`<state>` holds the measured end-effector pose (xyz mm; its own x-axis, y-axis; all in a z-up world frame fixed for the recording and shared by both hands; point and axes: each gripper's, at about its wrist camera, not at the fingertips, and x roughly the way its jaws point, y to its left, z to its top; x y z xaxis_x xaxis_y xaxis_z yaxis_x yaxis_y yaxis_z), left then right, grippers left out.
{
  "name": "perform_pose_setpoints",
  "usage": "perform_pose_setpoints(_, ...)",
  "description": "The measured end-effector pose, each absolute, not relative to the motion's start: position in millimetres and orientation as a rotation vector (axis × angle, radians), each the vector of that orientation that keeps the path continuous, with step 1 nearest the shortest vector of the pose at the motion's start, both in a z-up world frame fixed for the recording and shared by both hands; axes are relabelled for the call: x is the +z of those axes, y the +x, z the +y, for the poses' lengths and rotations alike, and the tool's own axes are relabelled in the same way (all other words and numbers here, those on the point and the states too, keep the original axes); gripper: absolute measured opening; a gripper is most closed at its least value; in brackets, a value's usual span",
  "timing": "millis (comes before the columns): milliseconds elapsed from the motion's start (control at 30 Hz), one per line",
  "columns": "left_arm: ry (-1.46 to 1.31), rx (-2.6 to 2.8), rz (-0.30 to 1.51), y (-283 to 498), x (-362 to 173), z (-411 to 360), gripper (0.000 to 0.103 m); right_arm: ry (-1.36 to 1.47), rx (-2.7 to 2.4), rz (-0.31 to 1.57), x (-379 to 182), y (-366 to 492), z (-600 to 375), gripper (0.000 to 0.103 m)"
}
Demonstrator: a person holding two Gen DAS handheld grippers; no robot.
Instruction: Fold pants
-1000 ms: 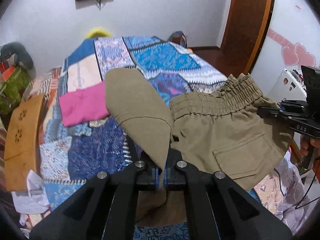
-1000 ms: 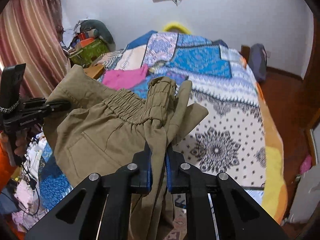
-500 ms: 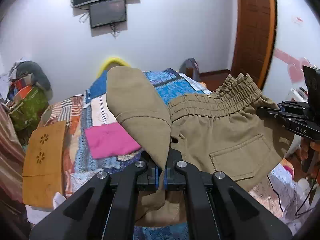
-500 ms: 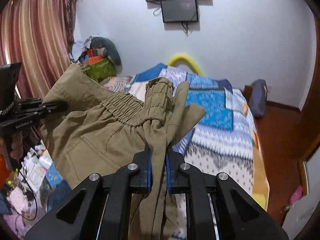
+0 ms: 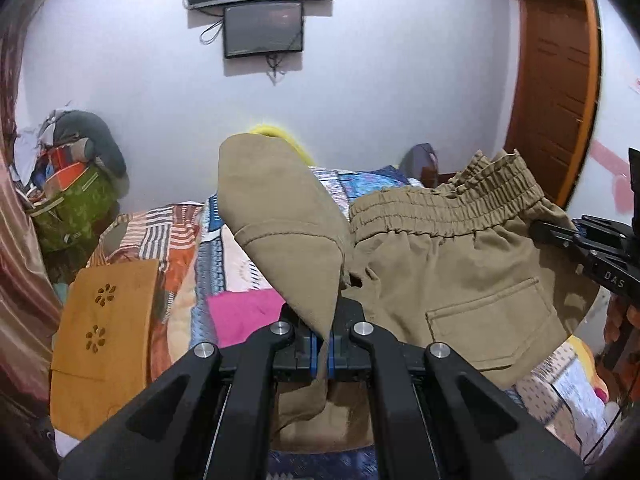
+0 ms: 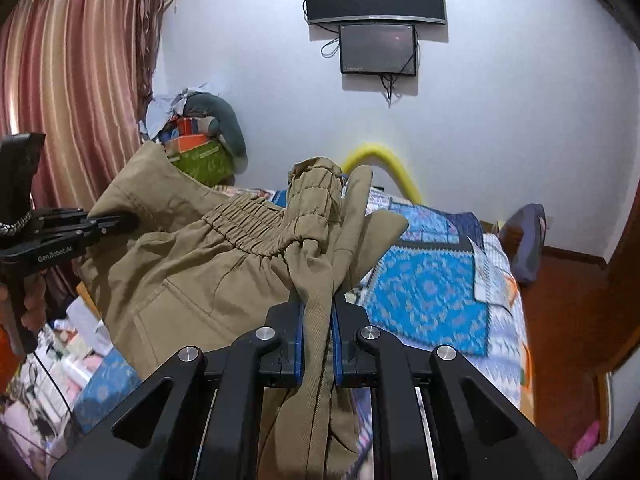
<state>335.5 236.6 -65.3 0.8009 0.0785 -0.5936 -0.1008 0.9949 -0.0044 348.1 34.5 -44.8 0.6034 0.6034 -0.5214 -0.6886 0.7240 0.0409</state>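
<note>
Where both tongs pinch them, khaki pants (image 5: 452, 264) hang stretched, waistband gathered.

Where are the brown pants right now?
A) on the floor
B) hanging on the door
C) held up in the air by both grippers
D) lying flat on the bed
C: the left gripper and the right gripper are each shut on a part of the pants, which hang stretched between them above the bed.
</note>
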Motion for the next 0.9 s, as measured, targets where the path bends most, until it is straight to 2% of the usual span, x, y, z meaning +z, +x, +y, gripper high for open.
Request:
perform_pose_setpoints(367, -0.034, 0.172, 0.736, 412.7, -144.2, 314.7, 0.003, -0.215, 0.768, 0.594, -113.8, 407.4, 115.7, 0.010)
perform_pose_setpoints(633, -0.101, 0.195, 0.867, 449.5, -239.8, 369.0, 0.003, -0.287, 0.786, 0.732, -189.9, 445.2, 163.6, 0.009)
perform_pose_setpoints(767, -0.145, 0.231, 1.010, 463.1, -301.8, 391.0, 0.004, -0.385, 0.756, 0.852, -222.4, 456.6, 184.4, 0.009)
perform_pose_setpoints(833, -0.144, 0.248, 1.060, 463.0, -320.4, 392.4, 0.007, -0.432, 0.737, 0.886, -231.8, 459.1, 188.0, 0.009)
perform_pose_setpoints(900, -0.128, 0.274, 1.107, 461.5, -335.6, 396.7, 0.021, -0.409, 0.744, 0.915, -232.5, 462.3, 183.6, 0.010)
